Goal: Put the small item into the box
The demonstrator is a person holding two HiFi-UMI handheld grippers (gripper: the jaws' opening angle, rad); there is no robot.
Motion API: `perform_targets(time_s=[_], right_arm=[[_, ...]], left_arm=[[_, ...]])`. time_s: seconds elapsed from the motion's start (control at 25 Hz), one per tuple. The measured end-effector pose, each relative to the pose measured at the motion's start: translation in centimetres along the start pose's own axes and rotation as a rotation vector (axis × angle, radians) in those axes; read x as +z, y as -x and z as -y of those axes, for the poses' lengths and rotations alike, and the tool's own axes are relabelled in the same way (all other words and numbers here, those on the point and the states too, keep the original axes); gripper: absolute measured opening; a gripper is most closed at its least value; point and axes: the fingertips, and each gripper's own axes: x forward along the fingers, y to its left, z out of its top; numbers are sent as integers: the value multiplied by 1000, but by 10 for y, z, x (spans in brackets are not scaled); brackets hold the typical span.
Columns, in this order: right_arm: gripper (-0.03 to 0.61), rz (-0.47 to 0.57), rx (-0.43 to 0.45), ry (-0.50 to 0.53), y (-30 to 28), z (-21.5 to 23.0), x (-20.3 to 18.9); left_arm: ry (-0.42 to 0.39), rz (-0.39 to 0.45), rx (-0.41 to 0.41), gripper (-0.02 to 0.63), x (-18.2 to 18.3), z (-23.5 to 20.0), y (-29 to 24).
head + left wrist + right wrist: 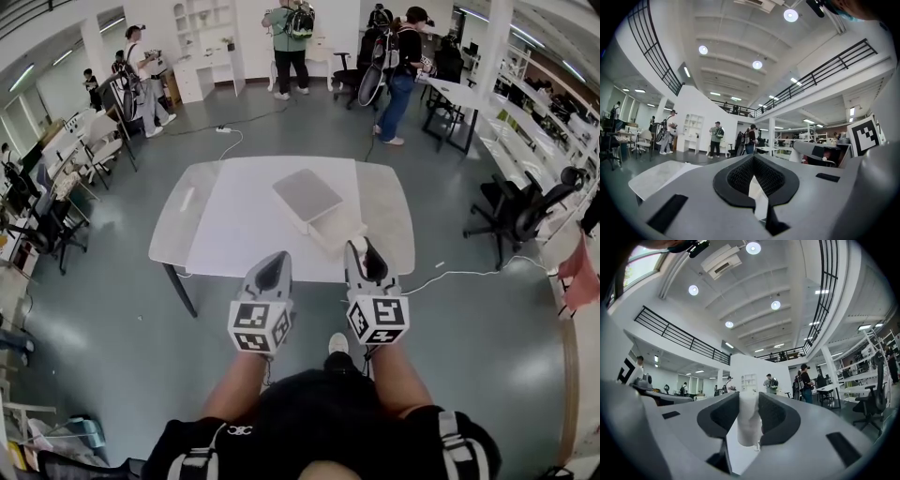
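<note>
A box stands on the white-topped table (234, 220), right of its middle: a flat grey lid (307, 195) lies askew over the pale box (336, 230). My right gripper (360, 247) hovers at the table's near edge, just in front of the box. It is shut on a small white item (749, 420), which stands upright between the pads (774, 416). In the head view the item is hidden by the gripper. My left gripper (277, 259) is beside it, to the left, also over the near edge. Its pads (736, 176) meet at the tips with nothing between them.
A thin white strip (187, 198) lies on the table's left part. A cable (459, 275) runs across the floor to the right. Office chairs (514, 211) stand at the right and several people (289, 42) at the far end. A desk with clutter (56, 159) is on the left.
</note>
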Motion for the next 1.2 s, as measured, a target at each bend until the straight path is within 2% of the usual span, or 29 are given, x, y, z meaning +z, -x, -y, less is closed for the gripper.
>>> perform_targets(time_s=[0.2,0.72,1.0,1.2], right_arm=[[126,-22,9,26,-58,32,-5],[126,-76,54,-13,-174,152,-28],[126,-126,75,-27,-222,177,-44],[126,-147,69,-23,-247,176,-54]], left_arm=[[27,-34,-12,5,-2,-6,-68],[45,-72,-11,5,2,4,-250],[53,-99,14,5,1,-14,-300],[52,-125,4,5,-3,-36,-320]])
